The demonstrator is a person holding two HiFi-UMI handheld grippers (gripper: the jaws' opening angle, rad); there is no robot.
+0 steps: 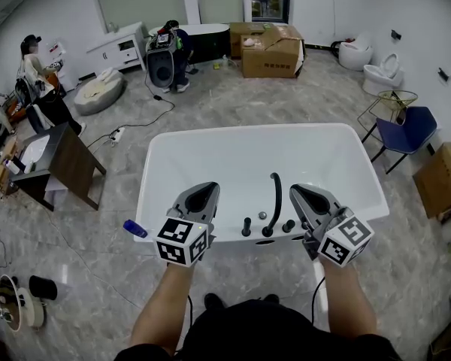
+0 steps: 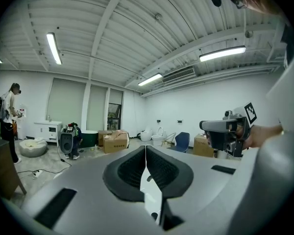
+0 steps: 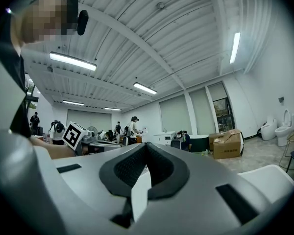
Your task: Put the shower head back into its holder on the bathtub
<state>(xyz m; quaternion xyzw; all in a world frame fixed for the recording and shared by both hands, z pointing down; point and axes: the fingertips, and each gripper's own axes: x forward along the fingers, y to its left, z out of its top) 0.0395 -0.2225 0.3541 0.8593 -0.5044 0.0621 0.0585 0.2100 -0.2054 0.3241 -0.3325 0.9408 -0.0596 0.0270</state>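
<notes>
Over the near rim of the bathtub (image 1: 255,129) I am holding both tongs, the left gripper (image 1: 207,187) and the right gripper (image 1: 294,189), each with its jaws pressed together on nothing. Between them, among the black knobs (image 1: 288,226) on that rim, the slim black shower head (image 1: 275,194) seems to be standing, curving over the basin. Beyond the far edge, cardboard boxes (image 1: 274,51) are sitting.

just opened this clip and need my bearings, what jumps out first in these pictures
The large white bathtub fills the middle of the head view. At its near rim hover the grey left gripper and right gripper, jaws together and empty, either side of a tall curved black pipe. Brown cardboard boxes stand behind it, a blue chair to its right.
</notes>
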